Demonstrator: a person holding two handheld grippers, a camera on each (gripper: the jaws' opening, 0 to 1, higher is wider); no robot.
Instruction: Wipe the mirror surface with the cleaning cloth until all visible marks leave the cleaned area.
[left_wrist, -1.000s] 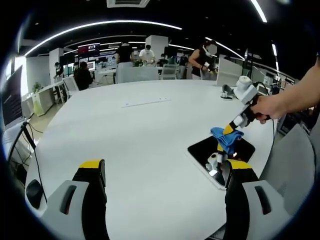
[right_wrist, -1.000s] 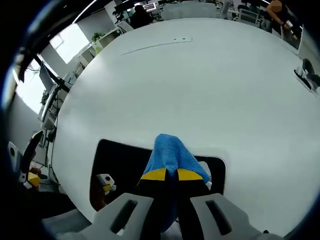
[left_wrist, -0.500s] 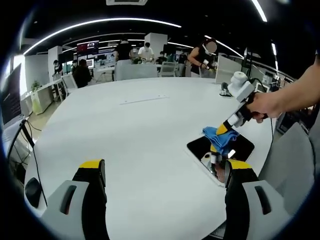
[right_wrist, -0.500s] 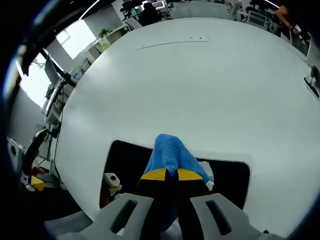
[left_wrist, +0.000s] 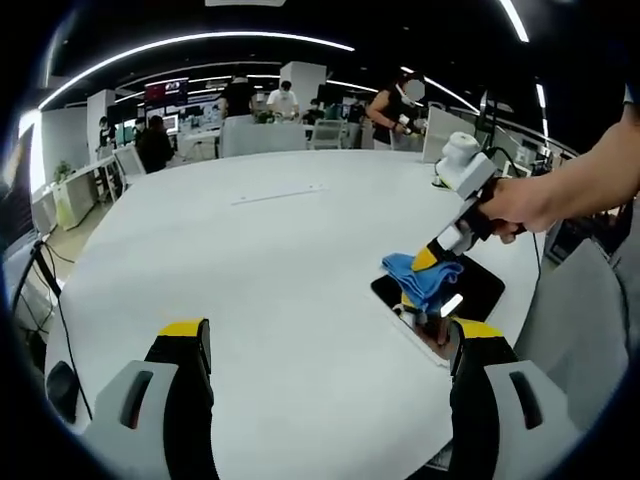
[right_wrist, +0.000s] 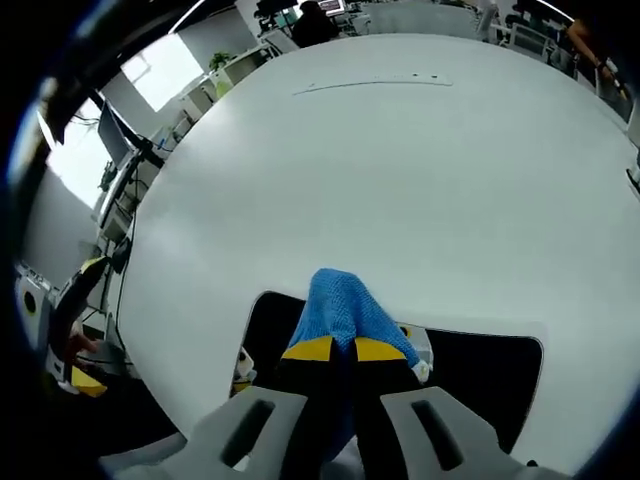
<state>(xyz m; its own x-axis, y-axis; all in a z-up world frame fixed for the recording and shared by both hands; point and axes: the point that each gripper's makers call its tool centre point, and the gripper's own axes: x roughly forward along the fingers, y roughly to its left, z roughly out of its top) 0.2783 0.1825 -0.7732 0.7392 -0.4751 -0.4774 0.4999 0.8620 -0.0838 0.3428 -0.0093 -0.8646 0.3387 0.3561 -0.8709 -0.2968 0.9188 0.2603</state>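
Mirror (left_wrist: 470, 290) and cloth are found together near the right-hand edge of a large round white worktop (left_wrist: 260, 270), as seen in the left gripper view. The mirror is a dark, flat rectangle with rounded corners, lying on the worktop; its glass reads almost black and reflects part of a gripper. A blue cleaning cloth (left_wrist: 418, 275) is pressed down onto the mirror's near corner by the right gripper (left_wrist: 428, 262), which is held by a person's hand (left_wrist: 510, 208) reaching in from the right.

In the right gripper view the right gripper's (right_wrist: 334, 349) yellow-tipped jaws are closed tight on the blue cleaning cloth (right_wrist: 340, 310), which bunches up ahead of them and covers the mirror's (right_wrist: 490, 365) far edge about midway along. Dark glass is seen on both sides of the cloth. Whether any marks lie on the glass cannot be told at this size.

The left gripper (left_wrist: 325, 345) is held over the white worktop, just beside the mirror's near edge; its jaws are spread wide with nothing between them, and its right jaw overlaps the mirror's corner in the view.

A thin pale strip (left_wrist: 279, 194) lies far across the worktop. Beyond it, desks, monitors and several people are seen under long ceiling lights.
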